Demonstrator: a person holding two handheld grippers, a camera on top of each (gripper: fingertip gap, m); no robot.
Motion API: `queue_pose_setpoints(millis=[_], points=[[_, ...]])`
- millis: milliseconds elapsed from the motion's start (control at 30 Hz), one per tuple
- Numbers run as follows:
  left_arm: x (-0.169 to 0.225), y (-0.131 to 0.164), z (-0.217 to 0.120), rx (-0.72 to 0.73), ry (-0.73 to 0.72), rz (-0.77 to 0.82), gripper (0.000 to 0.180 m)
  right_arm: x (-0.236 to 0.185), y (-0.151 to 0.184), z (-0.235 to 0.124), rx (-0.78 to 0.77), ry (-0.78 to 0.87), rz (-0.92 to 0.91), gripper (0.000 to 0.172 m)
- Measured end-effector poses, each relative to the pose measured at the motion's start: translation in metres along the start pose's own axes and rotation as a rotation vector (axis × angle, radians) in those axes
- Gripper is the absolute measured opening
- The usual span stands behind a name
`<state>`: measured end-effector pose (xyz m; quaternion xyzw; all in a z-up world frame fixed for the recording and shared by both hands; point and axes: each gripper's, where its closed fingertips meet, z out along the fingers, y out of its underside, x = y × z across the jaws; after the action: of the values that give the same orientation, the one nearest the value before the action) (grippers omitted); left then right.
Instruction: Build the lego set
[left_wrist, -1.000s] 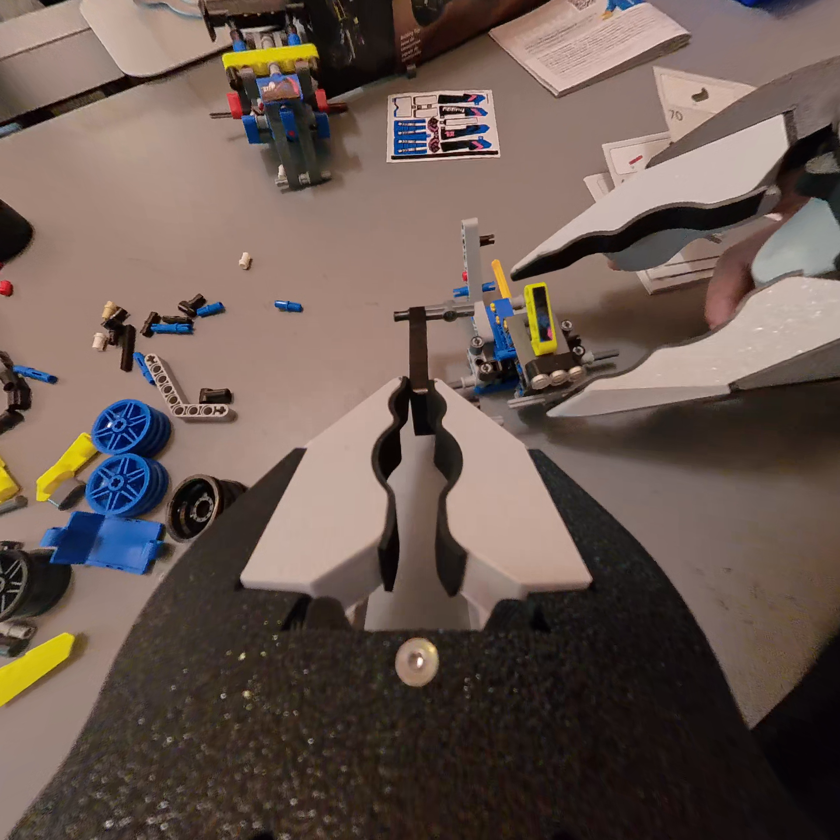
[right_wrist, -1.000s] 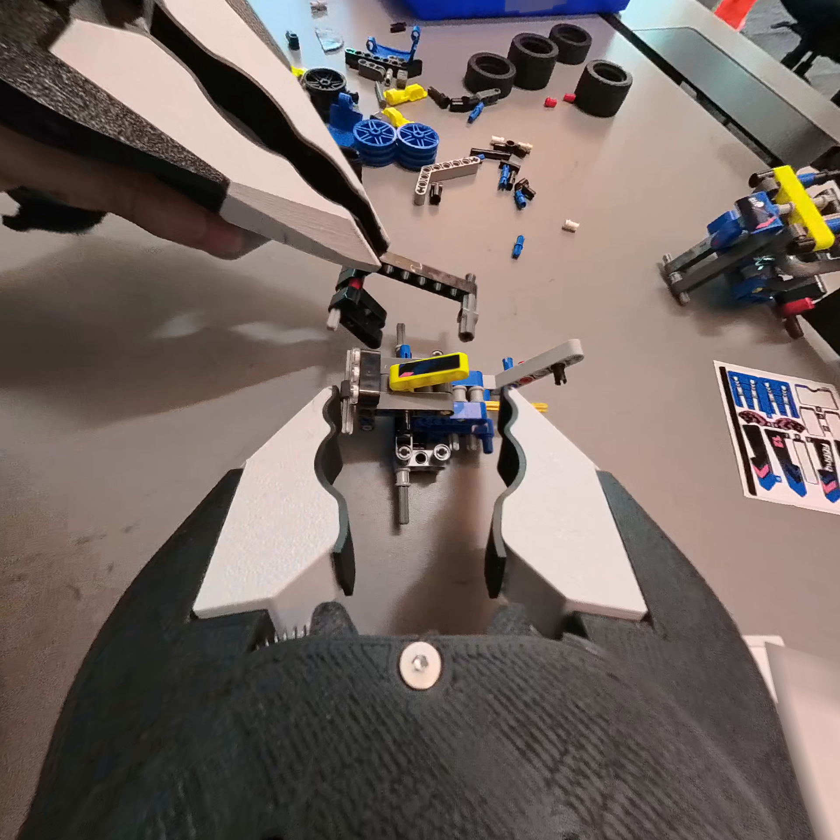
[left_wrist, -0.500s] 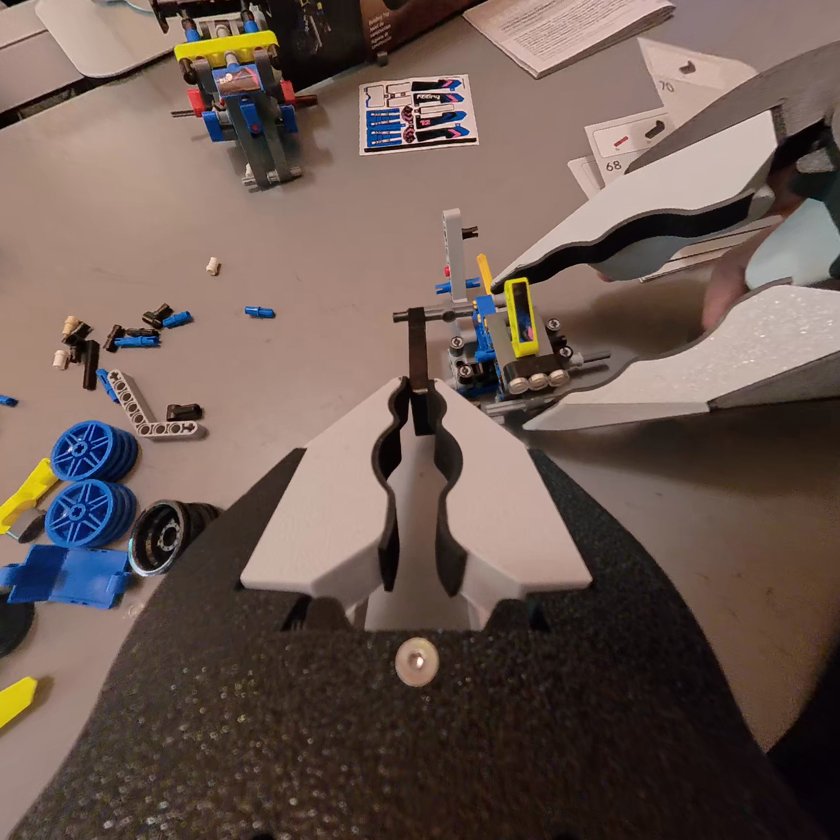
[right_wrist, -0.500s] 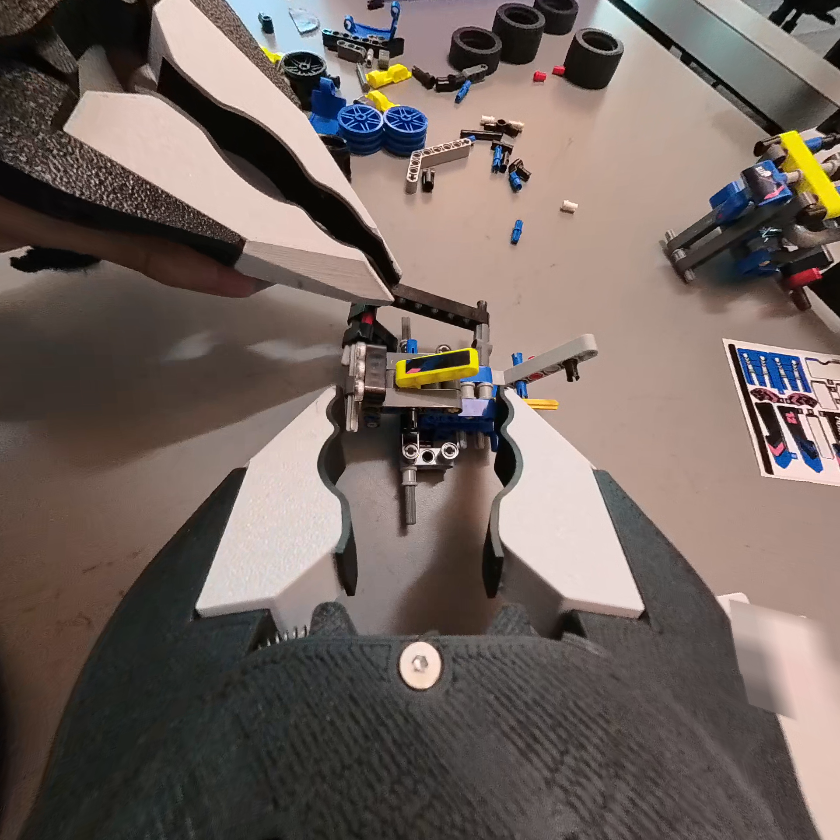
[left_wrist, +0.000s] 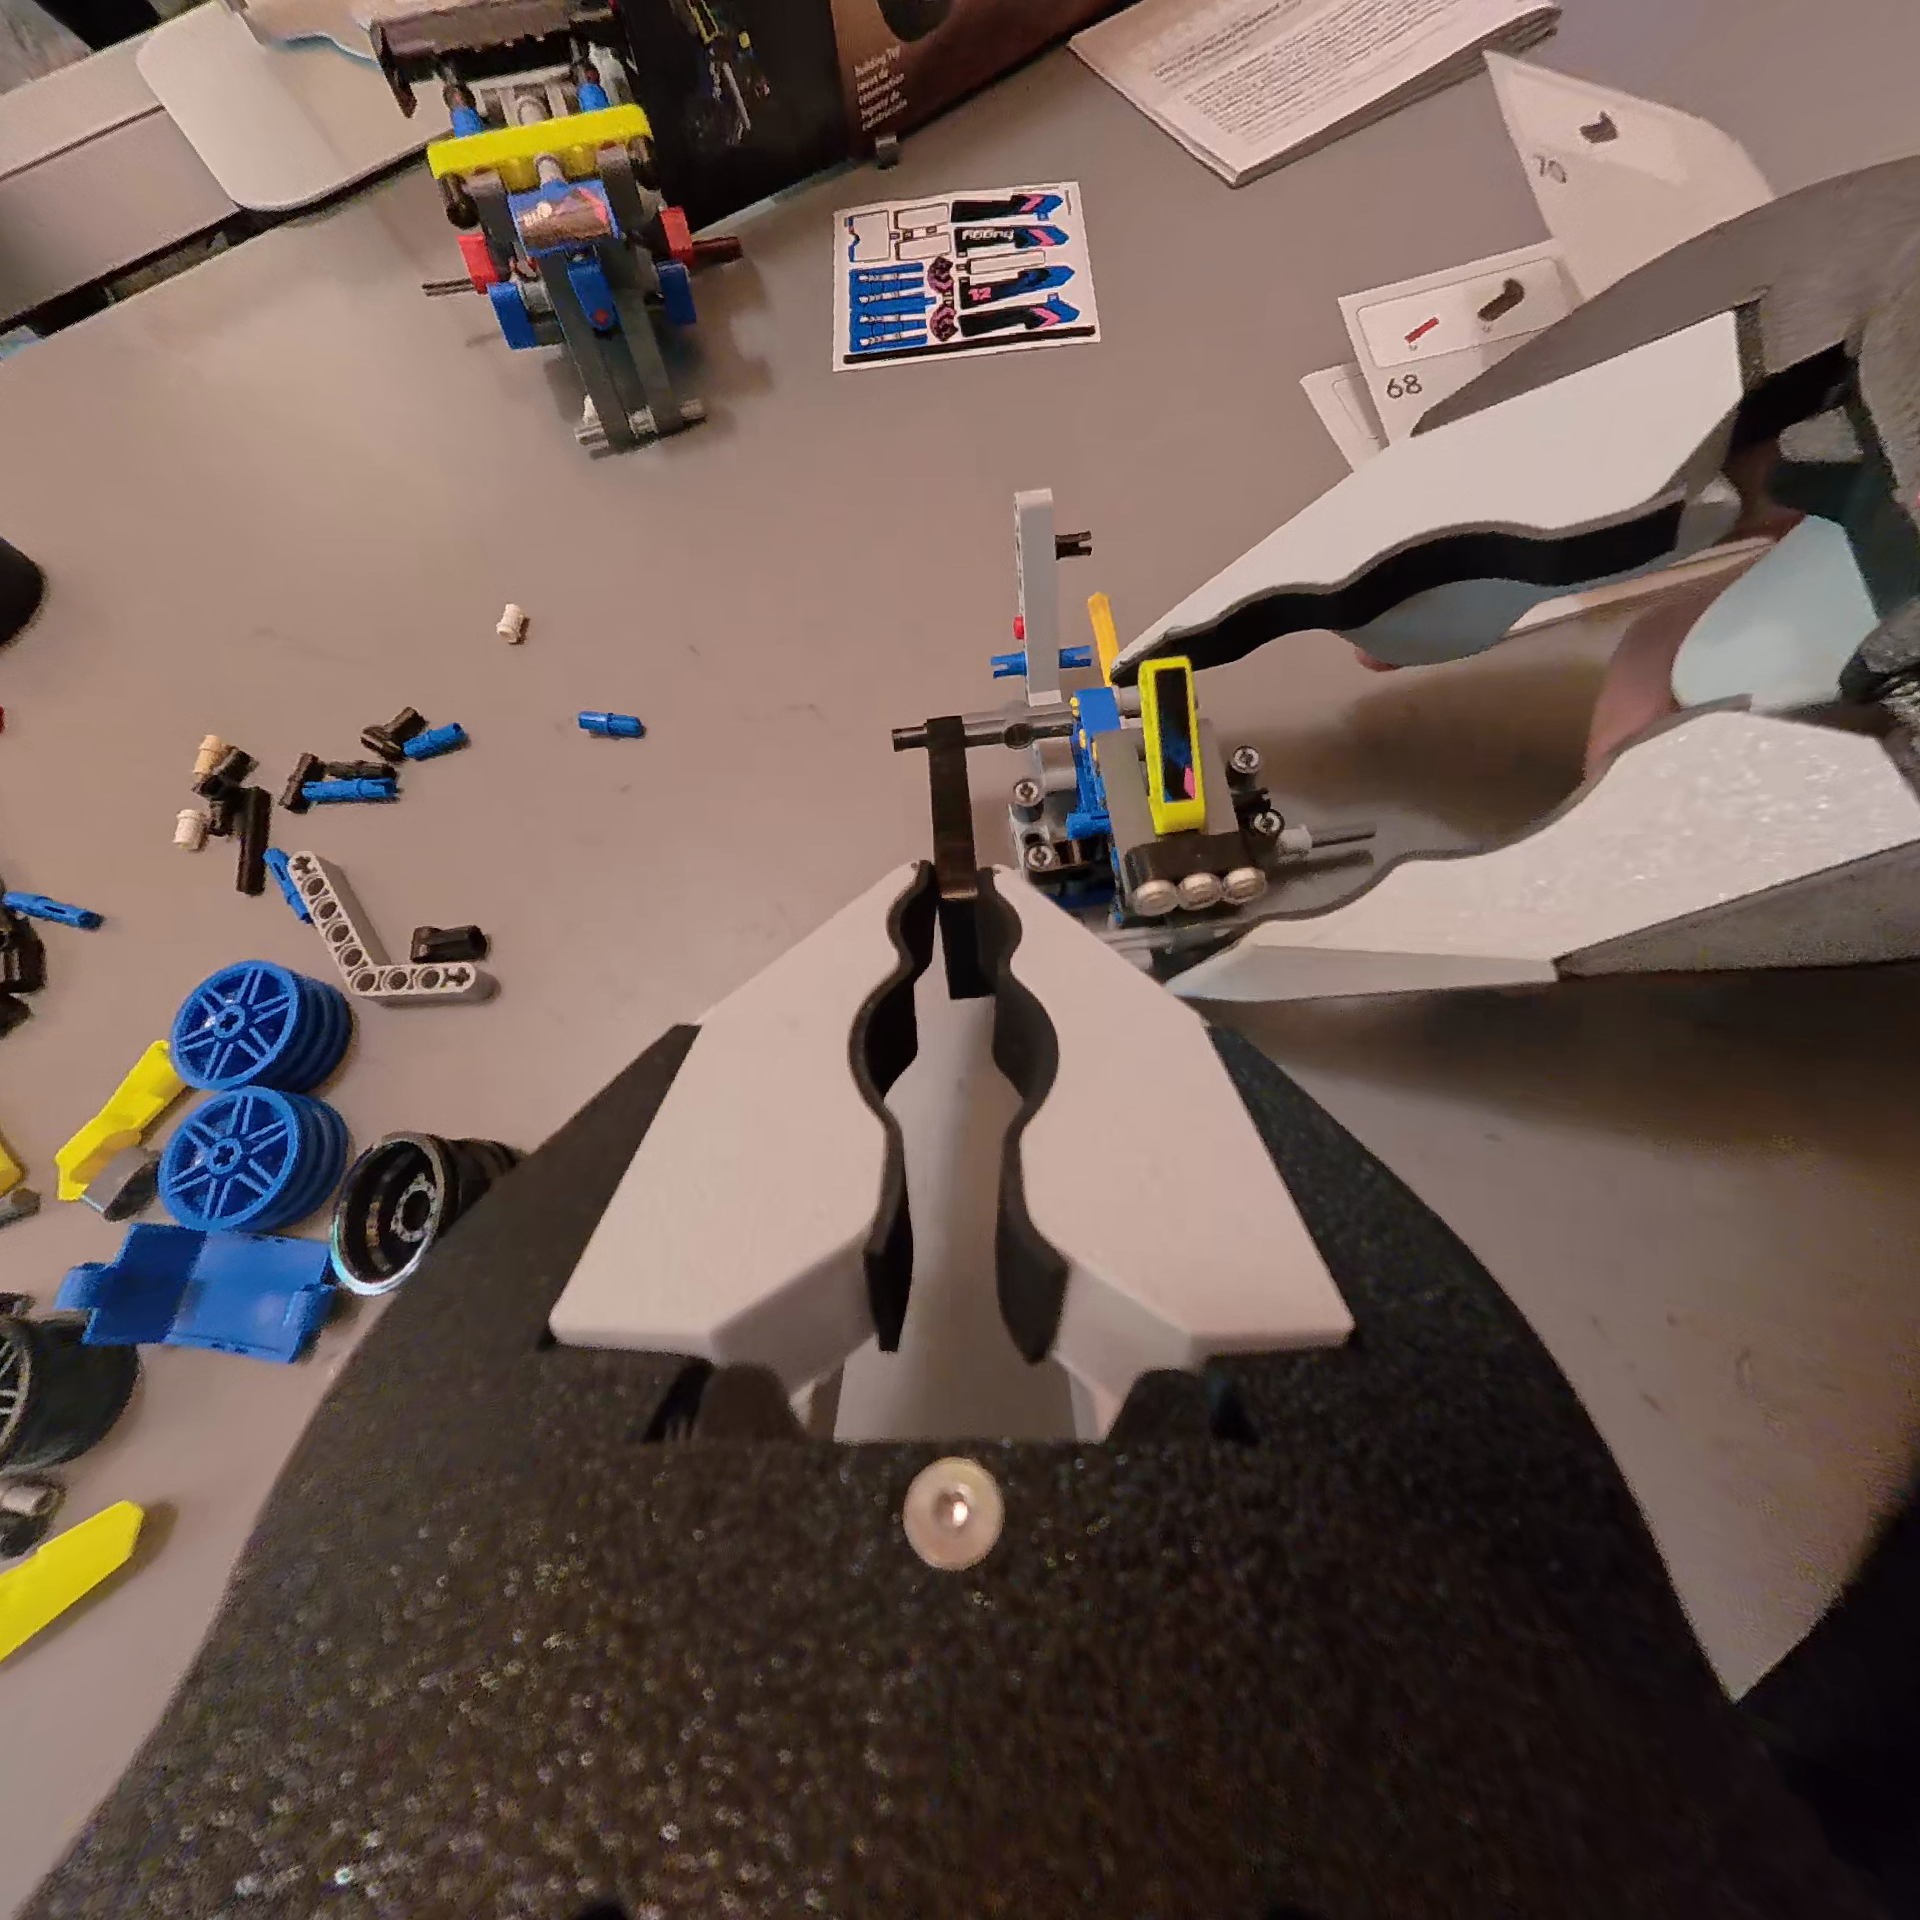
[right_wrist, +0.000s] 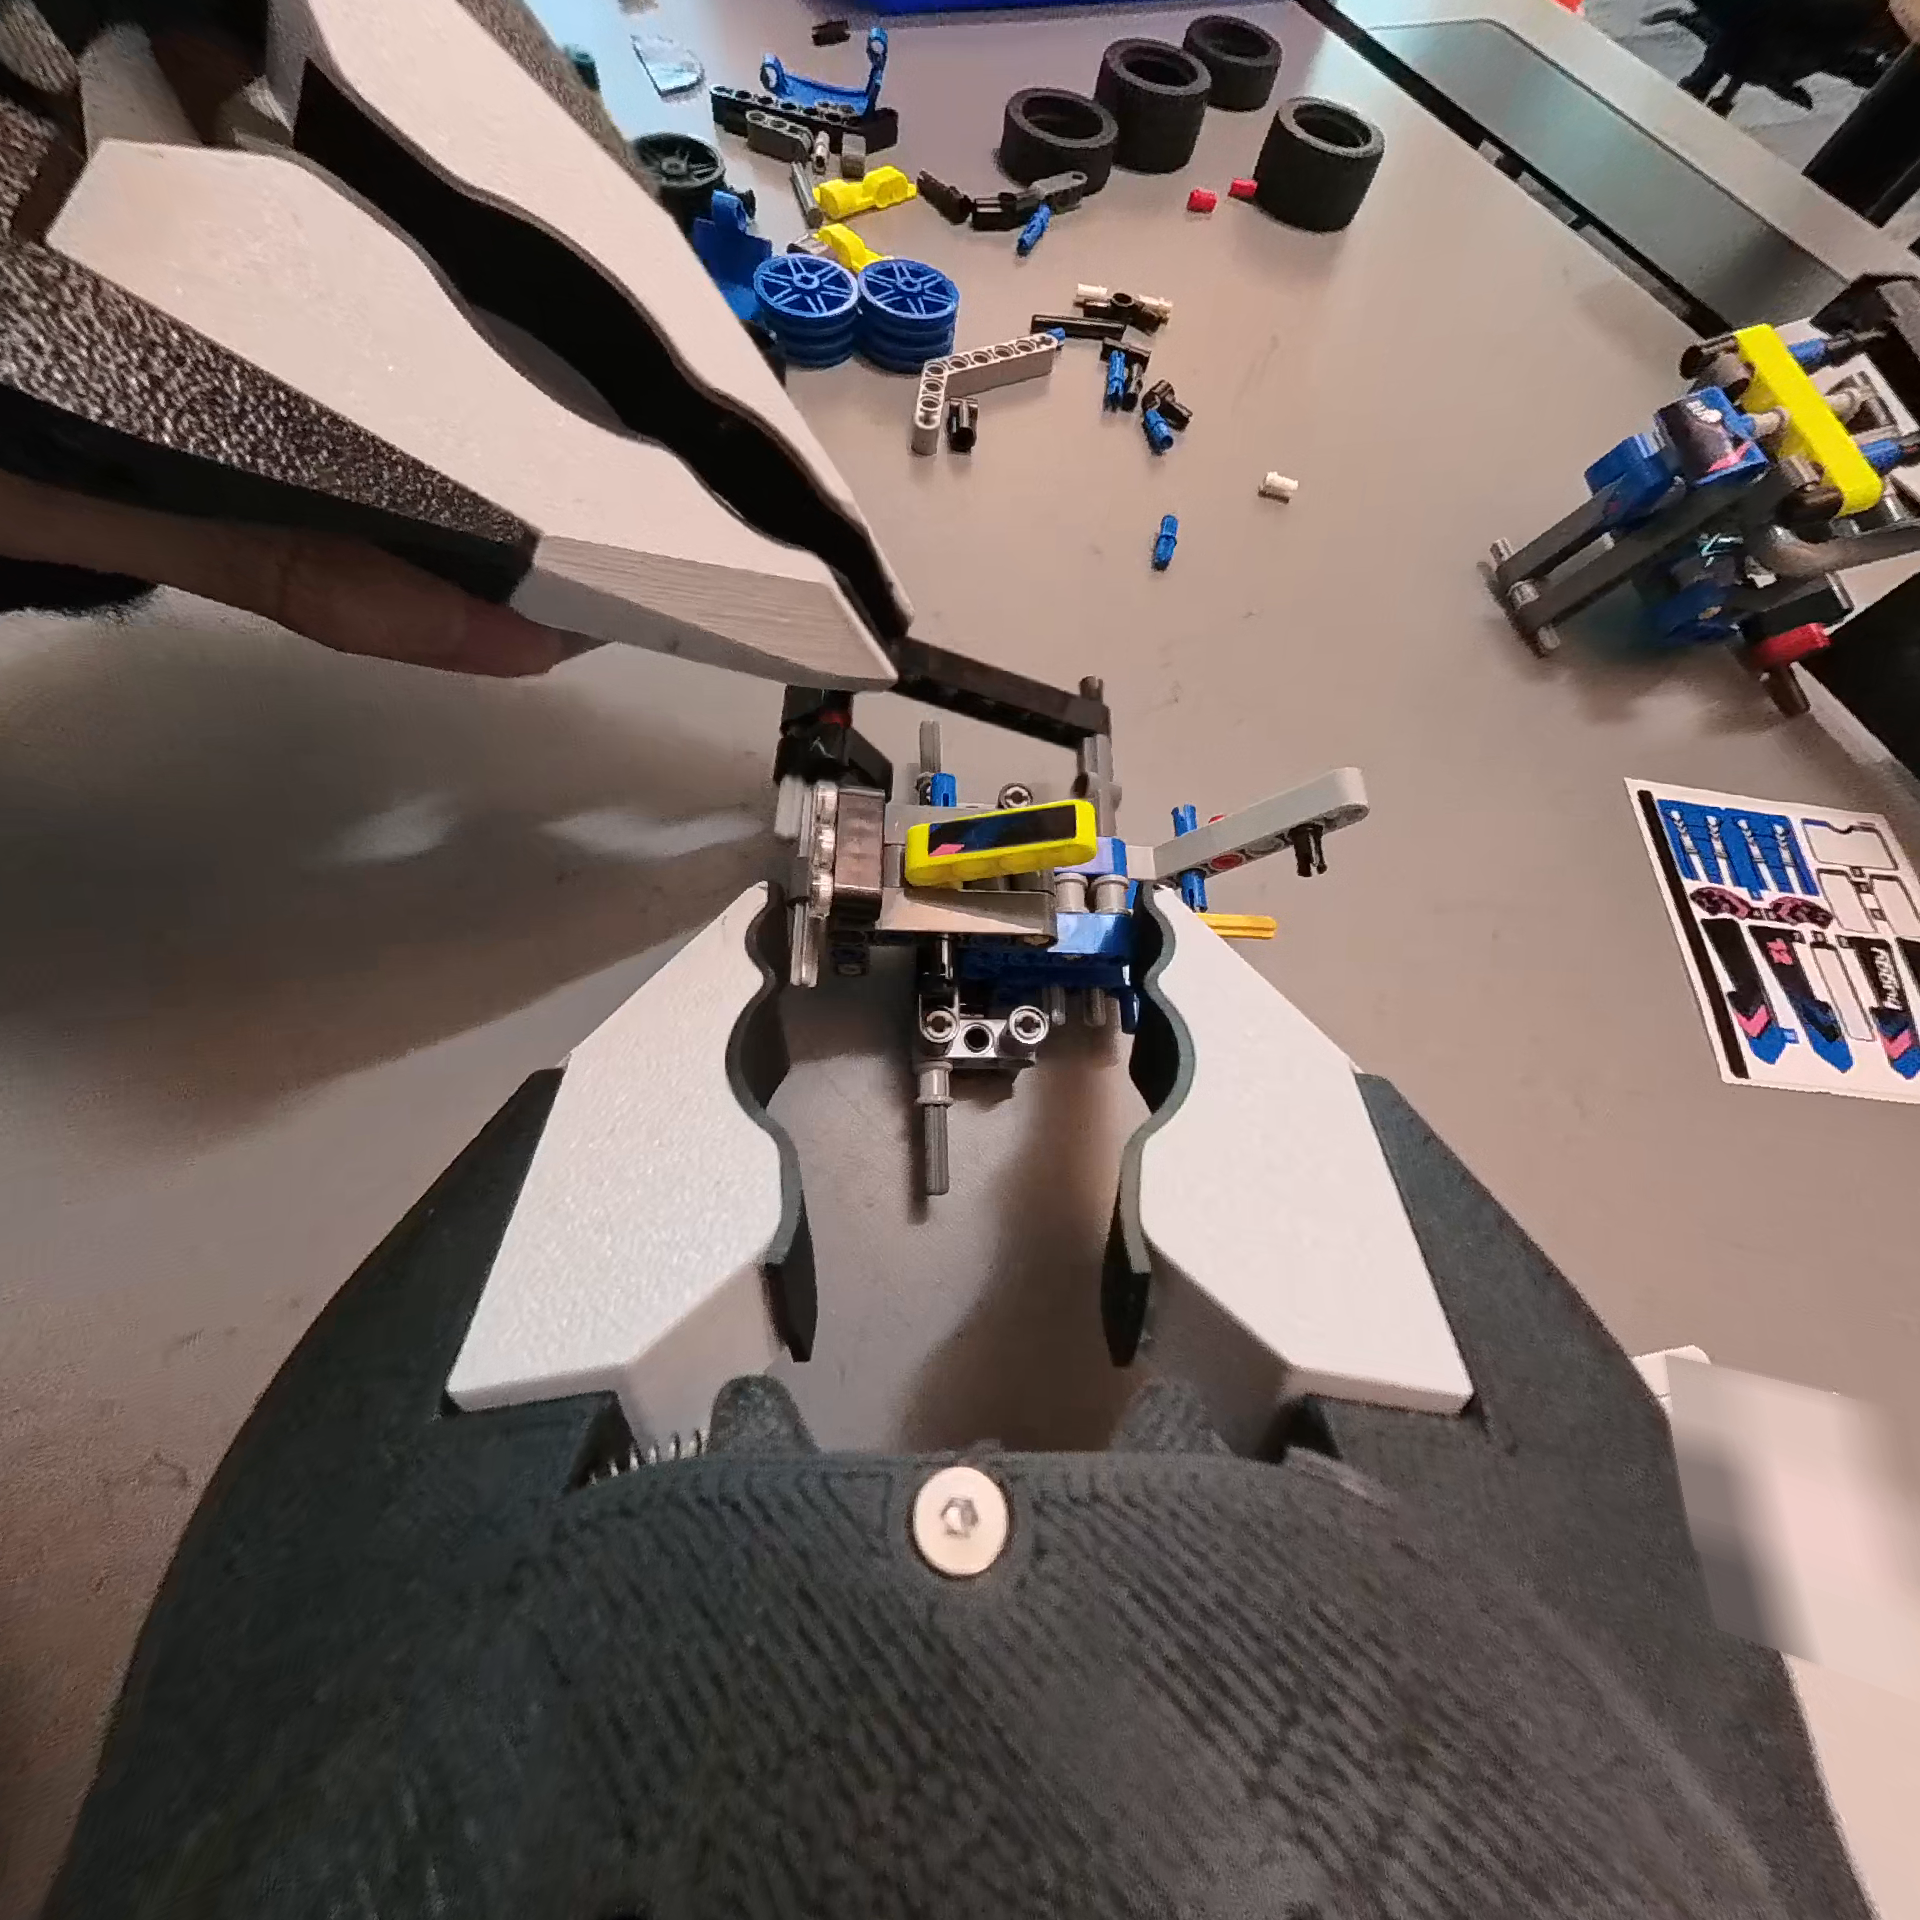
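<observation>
On grey table (left_wrist: 727, 540), left tongs (left_wrist: 954, 883) pinching black beam (left_wrist: 951, 810)

Printed writing on sticker sheet (left_wrist: 964, 275), booklet (left_wrist: 1309, 73), paper slips (left_wrist: 1455, 343).

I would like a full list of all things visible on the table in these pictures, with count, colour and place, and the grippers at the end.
small brick assembly: one, blue, grey, yellow; table centre, between right gripper's fingers
black beam: one; joined to an axle on the assembly
second assembly: one, blue, yellow, grey; far side
sticker sheet: one, white and blue
blue wheels: two stacks
black tyres: four
grey angled beam: one
booklet: one, white
table: grey
left gripper: shut on black beam
right gripper: closed on the small brick assembly
</observation>
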<state>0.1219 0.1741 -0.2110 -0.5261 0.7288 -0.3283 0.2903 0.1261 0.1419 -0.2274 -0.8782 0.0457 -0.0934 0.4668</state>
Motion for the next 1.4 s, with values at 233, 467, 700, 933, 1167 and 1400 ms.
queue_pose_setpoints(millis=[233, 467, 700, 933, 1167, 1400], points=[[0.002, -0.006, -0.001, -0.005, -0.028, 0.032, 0.004, 0.001, 0.000, 0.000, -0.003, 0.014, 0.004, 0.064], [0.002, -0.006, 0.000, -0.005, -0.034, 0.042, 0.004, 0.003, 0.001, 0.000, -0.008, 0.028, -0.005, 0.064], [0.003, -0.006, 0.002, -0.018, -0.029, 0.047, 0.004, 0.005, 0.002, 0.000, -0.010, 0.040, -0.014, 0.064], [0.005, -0.010, 0.009, -0.024, -0.029, 0.076, 0.004, 0.013, 0.006, -0.002, -0.019, 0.068, -0.028, 0.064], [0.006, -0.016, 0.015, -0.016, -0.016, 0.091, 0.004, 0.020, 0.009, -0.001, -0.032, 0.092, -0.023, 0.064], [0.005, -0.015, 0.019, -0.016, -0.011, 0.106, 0.004, 0.023, 0.012, 0.001, -0.056, 0.086, -0.015, 0.059]])
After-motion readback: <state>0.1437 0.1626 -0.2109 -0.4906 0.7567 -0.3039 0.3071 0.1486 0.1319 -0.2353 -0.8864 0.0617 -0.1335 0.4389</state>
